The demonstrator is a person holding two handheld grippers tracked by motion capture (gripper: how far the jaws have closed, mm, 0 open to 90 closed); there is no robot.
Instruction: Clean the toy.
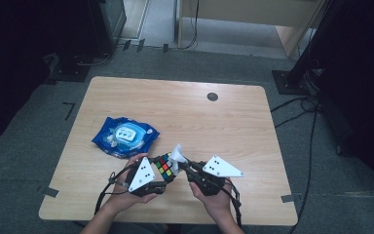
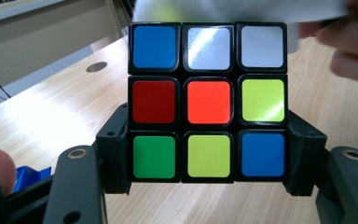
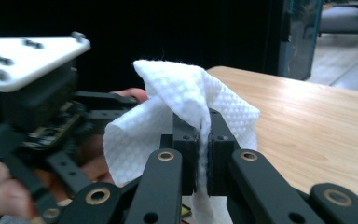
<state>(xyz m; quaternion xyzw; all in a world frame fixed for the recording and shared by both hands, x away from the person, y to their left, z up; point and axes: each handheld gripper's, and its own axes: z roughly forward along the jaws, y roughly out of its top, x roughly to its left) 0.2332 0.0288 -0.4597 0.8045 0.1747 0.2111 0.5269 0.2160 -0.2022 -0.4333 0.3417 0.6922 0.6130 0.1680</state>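
A scrambled colour cube point(image 1: 164, 167) point(image 2: 208, 101) hangs just above the wooden table point(image 1: 224, 122) near its front edge. My left gripper point(image 1: 158, 173) point(image 2: 208, 158) is shut on it, one pad against each side of its bottom row. My right gripper point(image 1: 182, 165) point(image 3: 204, 144) is shut on a white wet wipe point(image 1: 177, 156) point(image 3: 191, 98), whose crumpled cloth rests on the cube's top right. The wipe point(image 2: 237, 9) is a white blur over the cube's upper edge in the left gripper view. The left gripper point(image 3: 37, 112) sits close at the left of the right gripper view.
A blue pack of wet wipes point(image 1: 125, 136) lies on the table, left of and behind the hands. A dark round cable hole point(image 1: 212, 96) point(image 2: 96, 66) marks the far middle. Cables point(image 1: 297, 109) and dark stands are on the floor to the right.
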